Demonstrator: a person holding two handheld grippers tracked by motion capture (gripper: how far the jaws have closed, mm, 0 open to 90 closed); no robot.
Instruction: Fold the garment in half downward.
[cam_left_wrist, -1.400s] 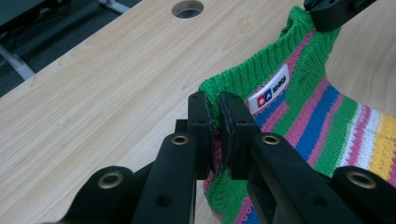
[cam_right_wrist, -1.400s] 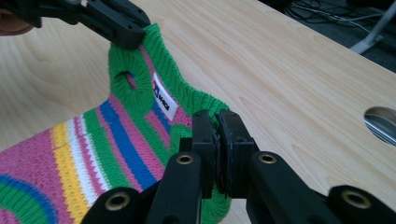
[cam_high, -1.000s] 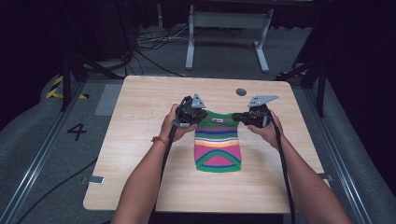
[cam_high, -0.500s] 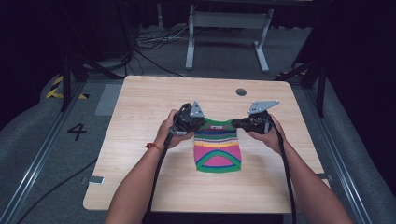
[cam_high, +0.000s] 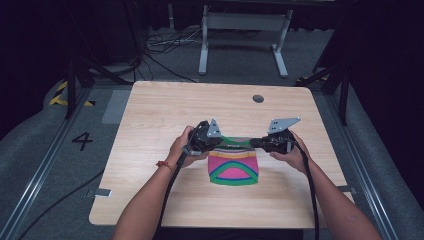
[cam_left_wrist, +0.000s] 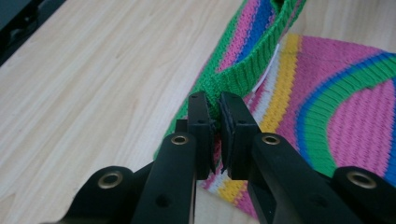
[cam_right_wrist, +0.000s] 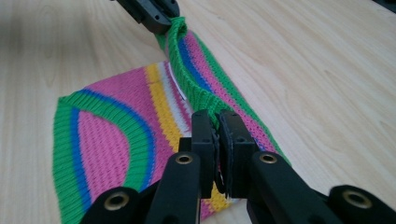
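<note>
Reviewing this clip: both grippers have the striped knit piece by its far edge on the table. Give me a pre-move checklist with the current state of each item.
1. Left gripper clamped on the green ribbed edge of the striped knitted garment: ok, jaws pinch the rib.
2. Right gripper clamped on the same edge: ok.
3. Both grips level with each other across the garment: ok in the high view.
4. Edge between the grippers taut: ok, it runs straight.
5. Lower part of the garment lying flat on the light wooden table: ok, no bunching seen.
6. Both layers of knit caught in each grip: cannot tell.
</note>
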